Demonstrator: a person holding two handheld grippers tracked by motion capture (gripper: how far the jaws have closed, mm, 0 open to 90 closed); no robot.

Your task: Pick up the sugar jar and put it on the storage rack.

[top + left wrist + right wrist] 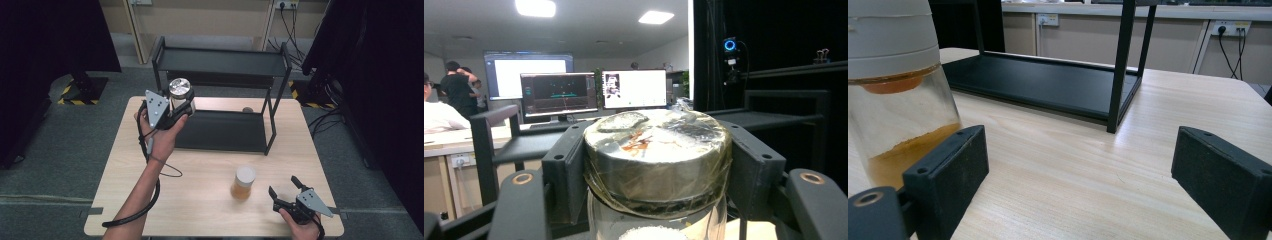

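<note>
I see a wooden table (150, 185); a black rack (222, 131) stands at its far edge, a white-lidded jar (243, 183) near the front edge.

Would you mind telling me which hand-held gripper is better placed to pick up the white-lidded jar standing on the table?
The right hand-held gripper. It is open and sits just beside the white-lidded jar, while the left hand-held gripper is shut on the silver-lidded jar up by the black shelf rack.

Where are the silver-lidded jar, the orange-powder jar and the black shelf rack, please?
silver-lidded jar (656, 150), left gripper view, lid side.
orange-powder jar (243, 183), high view, glass body.
black shelf rack (220, 61), high view, top shelf.
</note>
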